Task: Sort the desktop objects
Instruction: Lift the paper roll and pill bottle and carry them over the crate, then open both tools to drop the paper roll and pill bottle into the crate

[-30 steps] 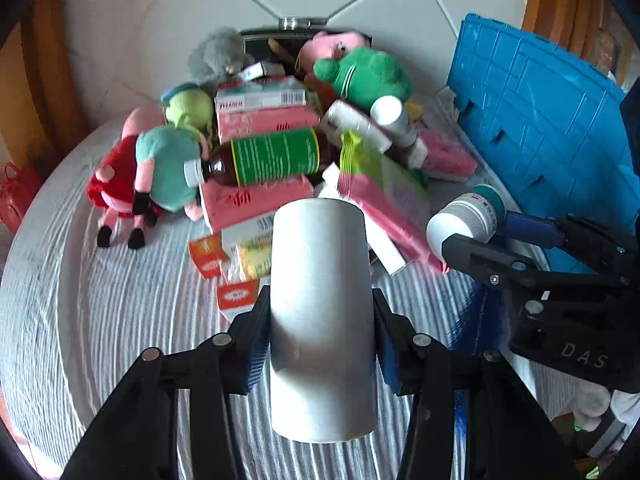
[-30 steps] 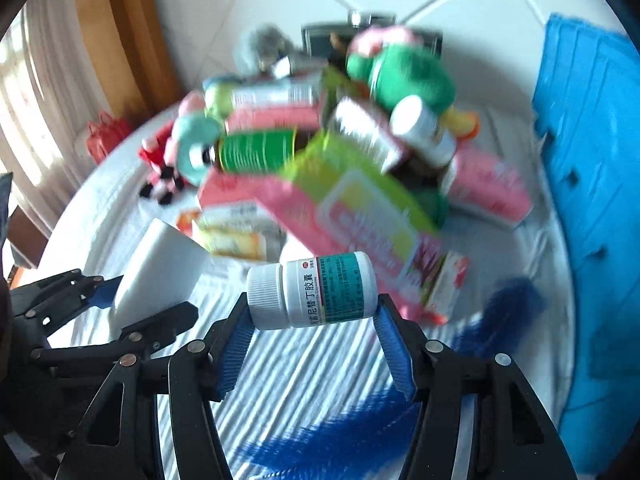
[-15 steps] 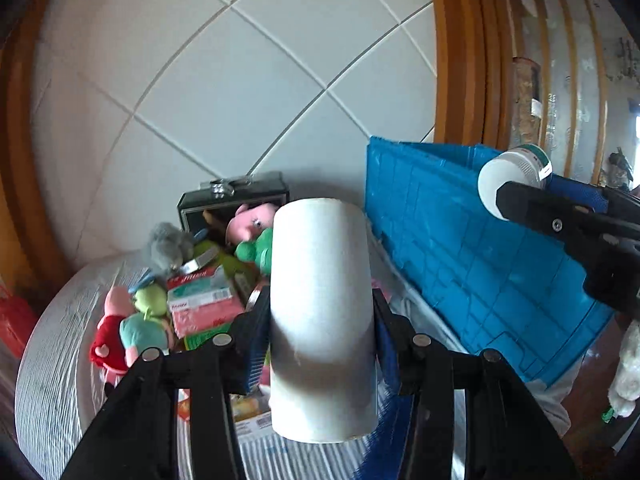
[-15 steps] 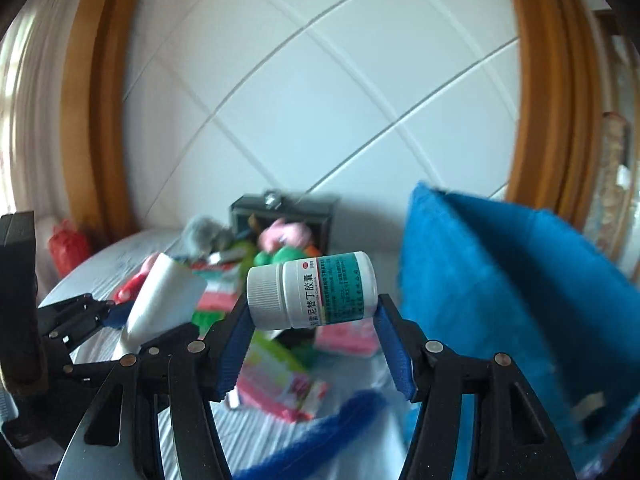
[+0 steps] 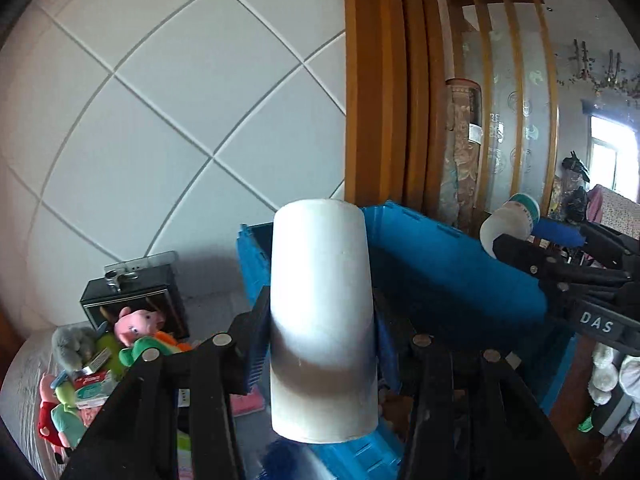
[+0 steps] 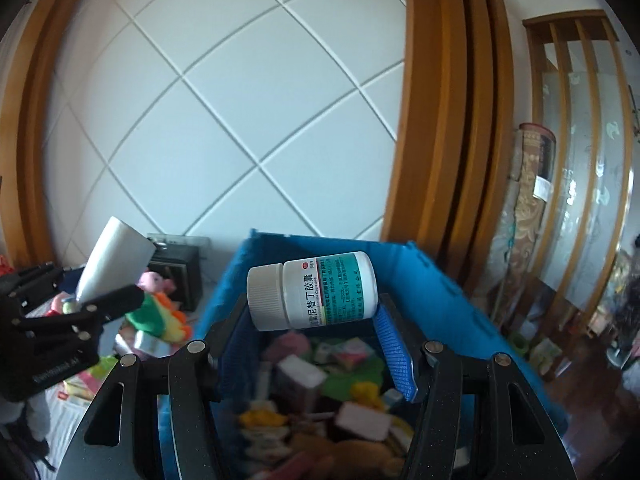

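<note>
My left gripper is shut on a plain white cylinder and holds it upright in the air at the near left corner of the blue crate. My right gripper is shut on a white medicine bottle with a teal label, lying sideways, held above the open blue crate. The crate holds several boxes and soft toys. The left gripper and its cylinder show at the left of the right wrist view. The right gripper's bottle shows at the right of the left wrist view.
A pile of plush toys and boxes lies on the white cloth at the left, by a black case. A tiled white wall and wooden frame stand behind. The floor lies right of the crate.
Both grippers have lifted and swung right from the pile on the table to the blue crate, each keeping hold of its object. The right one now looks down into the crate.
</note>
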Action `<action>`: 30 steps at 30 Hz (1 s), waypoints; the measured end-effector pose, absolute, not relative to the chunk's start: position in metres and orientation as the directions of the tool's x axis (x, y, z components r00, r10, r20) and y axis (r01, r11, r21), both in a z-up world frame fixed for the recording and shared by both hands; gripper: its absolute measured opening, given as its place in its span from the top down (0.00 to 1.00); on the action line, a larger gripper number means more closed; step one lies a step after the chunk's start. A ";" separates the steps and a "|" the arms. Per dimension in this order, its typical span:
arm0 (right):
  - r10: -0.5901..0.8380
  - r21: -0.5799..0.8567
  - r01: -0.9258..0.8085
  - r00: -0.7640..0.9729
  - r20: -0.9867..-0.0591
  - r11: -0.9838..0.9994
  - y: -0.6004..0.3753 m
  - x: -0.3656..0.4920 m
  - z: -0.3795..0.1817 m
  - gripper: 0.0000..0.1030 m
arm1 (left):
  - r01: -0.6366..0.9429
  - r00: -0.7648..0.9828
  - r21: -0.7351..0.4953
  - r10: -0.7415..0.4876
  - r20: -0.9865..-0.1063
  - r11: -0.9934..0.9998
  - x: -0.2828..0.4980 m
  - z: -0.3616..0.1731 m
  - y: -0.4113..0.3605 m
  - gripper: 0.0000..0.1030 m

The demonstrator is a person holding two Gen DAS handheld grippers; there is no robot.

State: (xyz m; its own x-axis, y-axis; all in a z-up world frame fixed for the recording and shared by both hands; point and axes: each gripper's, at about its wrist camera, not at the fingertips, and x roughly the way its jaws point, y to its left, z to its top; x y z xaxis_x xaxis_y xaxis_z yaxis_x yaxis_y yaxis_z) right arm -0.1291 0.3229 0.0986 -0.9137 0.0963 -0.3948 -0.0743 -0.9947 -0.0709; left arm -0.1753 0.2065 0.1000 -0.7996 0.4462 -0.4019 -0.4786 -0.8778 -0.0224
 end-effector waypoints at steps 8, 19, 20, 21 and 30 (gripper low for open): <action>0.087 -0.118 -0.010 -0.737 -0.670 -0.993 0.416 -0.219 0.066 0.42 | -0.479 -0.632 -0.073 0.401 -0.664 -0.875 -0.259 0.085 0.328 0.56; 0.042 -0.101 0.117 -0.425 -0.904 -0.988 0.465 -0.291 -0.035 0.42 | -0.426 -0.403 -0.033 0.221 -0.888 -0.904 -0.318 -0.002 0.414 0.56; 0.042 -0.102 0.127 -0.409 -0.911 -0.987 0.465 -0.292 -0.042 0.42 | -0.423 -0.396 -0.023 0.208 -0.894 -0.906 -0.319 -0.007 0.416 0.56; 0.043 -0.105 0.136 -0.394 -0.918 -0.985 0.465 -0.292 -0.048 0.42 | -0.421 -0.389 -0.018 0.198 -0.900 -0.907 -0.319 -0.011 0.418 0.56; 0.045 -0.118 0.183 -0.360 -0.932 -0.976 0.470 -0.305 -0.065 0.42 | -0.395 -0.352 -0.008 0.159 -0.922 -0.919 -0.322 -0.029 0.417 0.56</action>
